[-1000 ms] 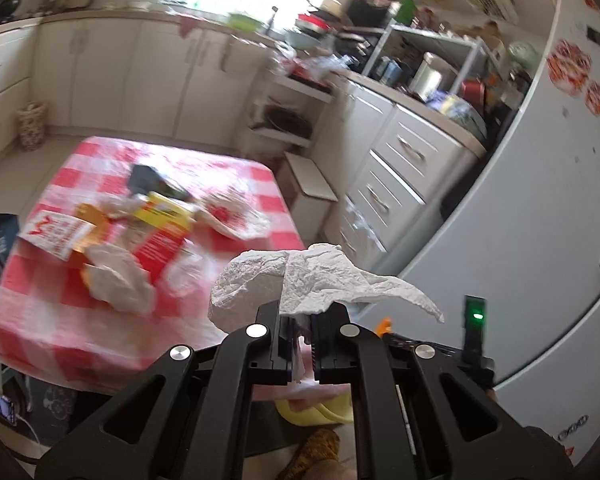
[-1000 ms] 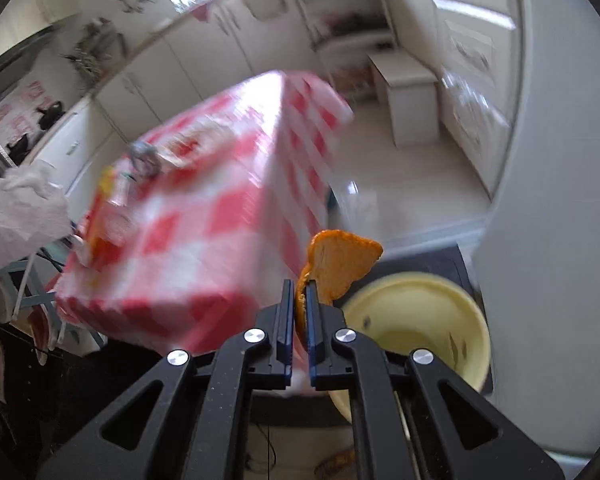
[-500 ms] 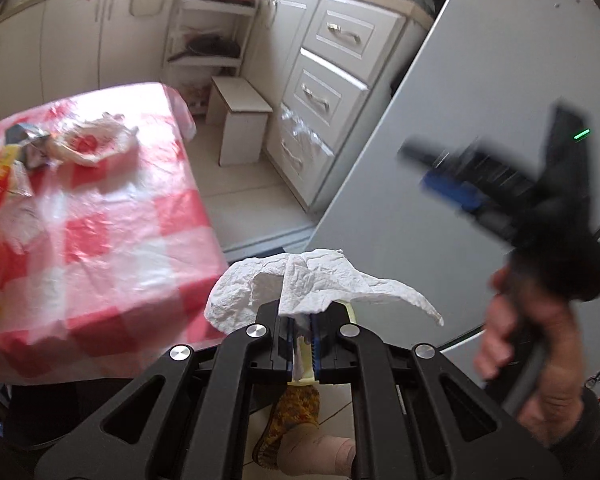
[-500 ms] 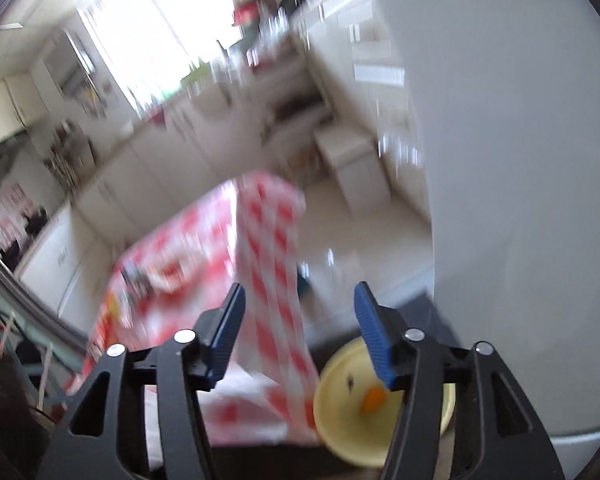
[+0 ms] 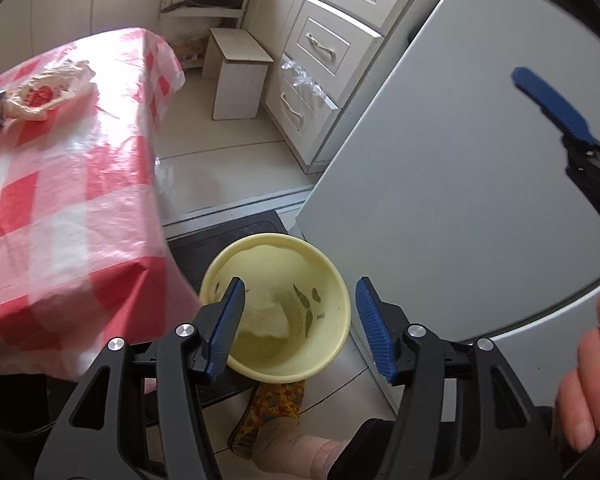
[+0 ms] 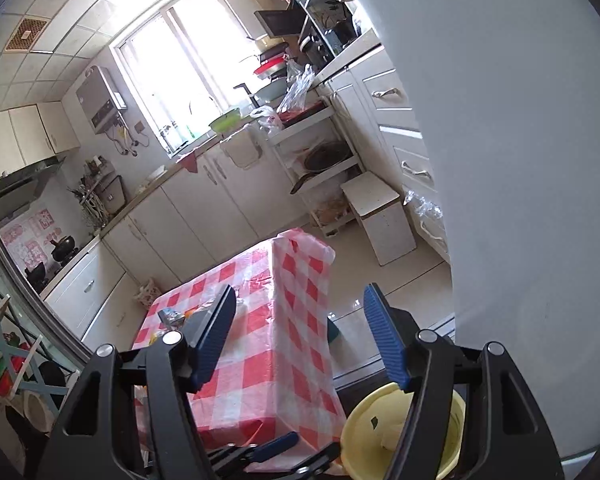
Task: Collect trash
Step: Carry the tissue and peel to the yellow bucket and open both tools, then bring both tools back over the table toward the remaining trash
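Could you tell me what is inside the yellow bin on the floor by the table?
Inside the yellow bin lies a crumpled white tissue, with some small dark scraps stuck to the inner wall. The left gripper hangs open above it, and one finger hides part of the bottom.

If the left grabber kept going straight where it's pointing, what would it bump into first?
Most likely the yellow bin. The left gripper is open and empty, aimed down into the bin's mouth, so it would probably meet the crumpled tissue lying inside first, though depth is hard to judge.
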The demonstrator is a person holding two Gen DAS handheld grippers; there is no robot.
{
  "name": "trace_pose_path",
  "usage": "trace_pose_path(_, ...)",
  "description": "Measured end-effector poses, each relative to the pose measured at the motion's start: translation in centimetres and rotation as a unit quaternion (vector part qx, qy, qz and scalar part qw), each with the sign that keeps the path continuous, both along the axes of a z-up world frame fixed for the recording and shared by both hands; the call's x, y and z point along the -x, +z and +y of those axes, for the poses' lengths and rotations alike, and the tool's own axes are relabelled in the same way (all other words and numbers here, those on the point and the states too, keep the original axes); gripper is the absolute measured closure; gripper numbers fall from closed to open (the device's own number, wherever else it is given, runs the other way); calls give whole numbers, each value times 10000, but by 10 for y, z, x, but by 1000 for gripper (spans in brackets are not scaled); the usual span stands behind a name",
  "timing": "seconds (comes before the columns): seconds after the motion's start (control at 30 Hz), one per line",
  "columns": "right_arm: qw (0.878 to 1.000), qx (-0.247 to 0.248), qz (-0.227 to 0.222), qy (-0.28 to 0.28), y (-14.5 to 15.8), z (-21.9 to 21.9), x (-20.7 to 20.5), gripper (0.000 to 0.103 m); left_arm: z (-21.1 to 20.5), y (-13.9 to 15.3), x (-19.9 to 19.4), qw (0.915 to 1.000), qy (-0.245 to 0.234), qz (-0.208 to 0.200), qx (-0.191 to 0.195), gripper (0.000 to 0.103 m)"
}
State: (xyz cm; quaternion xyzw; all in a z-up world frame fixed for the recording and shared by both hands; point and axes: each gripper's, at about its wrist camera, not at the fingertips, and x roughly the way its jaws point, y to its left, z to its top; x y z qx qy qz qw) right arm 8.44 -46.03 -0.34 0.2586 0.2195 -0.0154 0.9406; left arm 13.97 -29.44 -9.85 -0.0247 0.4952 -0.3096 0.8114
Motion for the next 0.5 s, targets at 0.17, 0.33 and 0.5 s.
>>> trace_pose_path(0.17,9998,44,25,200,4,14,-5,36,51,22,27,9987,294,-413,-90,33)
trace_pose_path(0.33,9985,338,-86,433,10,39,-11,33,119,32,44,9940,774,-690,-339,29)
trace_pose_path(0.5,9953,667,-157,690,11,66,-20,29,186,31,51,9875,1367,-620,-472,27)
